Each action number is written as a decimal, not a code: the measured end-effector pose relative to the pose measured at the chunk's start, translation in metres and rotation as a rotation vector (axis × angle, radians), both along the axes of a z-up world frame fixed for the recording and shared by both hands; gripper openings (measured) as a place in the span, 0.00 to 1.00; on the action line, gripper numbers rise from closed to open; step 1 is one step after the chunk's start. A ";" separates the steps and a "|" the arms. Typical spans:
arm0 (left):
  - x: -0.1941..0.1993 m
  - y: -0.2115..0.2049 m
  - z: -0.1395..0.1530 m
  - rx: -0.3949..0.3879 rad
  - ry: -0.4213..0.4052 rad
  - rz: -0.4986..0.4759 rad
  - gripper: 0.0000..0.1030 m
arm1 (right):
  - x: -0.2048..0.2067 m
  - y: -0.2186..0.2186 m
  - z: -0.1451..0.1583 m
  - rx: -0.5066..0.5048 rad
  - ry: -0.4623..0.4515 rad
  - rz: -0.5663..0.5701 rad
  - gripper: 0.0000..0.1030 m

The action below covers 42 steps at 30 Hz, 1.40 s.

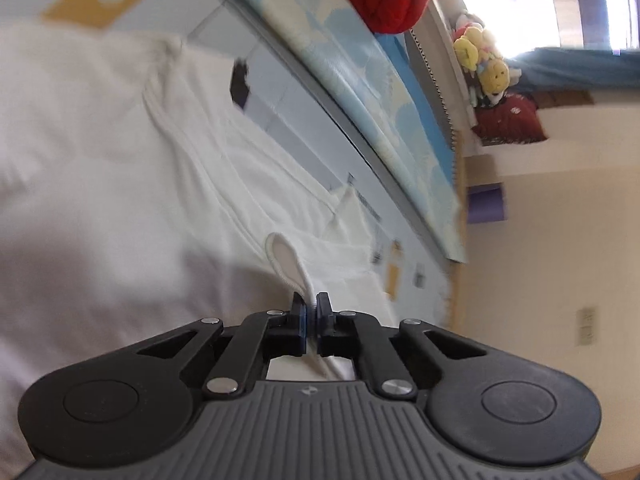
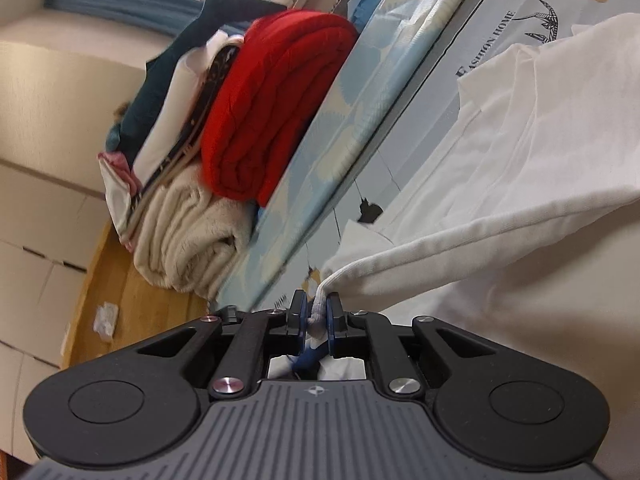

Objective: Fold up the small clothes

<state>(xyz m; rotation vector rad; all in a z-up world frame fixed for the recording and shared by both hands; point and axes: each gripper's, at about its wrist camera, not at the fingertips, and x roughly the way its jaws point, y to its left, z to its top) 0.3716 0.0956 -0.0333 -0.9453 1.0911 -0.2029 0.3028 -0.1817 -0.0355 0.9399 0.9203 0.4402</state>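
Observation:
A white garment [image 1: 120, 152] lies spread over a pale printed sheet [image 1: 280, 92]. In the left wrist view my left gripper [image 1: 311, 305] is shut on a hemmed edge of the white garment, which loops up just ahead of the pads. The same white garment [image 2: 540, 152] fills the right side of the right wrist view. There my right gripper [image 2: 317, 309] is shut on a bunched corner of it, and a stretched fold of cloth [image 2: 460, 248] runs from the pads off to the right.
A stack of folded clothes, with a red knit [image 2: 276, 108] and a cream fleece [image 2: 188, 232], sits on a blue patterned mat [image 2: 360, 92]. Plush toys [image 1: 484, 60] sit on a shelf. The wooden floor [image 2: 120, 300] lies past the sheet's edge.

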 end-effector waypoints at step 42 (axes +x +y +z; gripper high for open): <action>0.005 0.025 0.027 0.675 0.006 0.051 0.04 | 0.036 -0.147 -0.035 -0.341 0.447 -0.429 0.02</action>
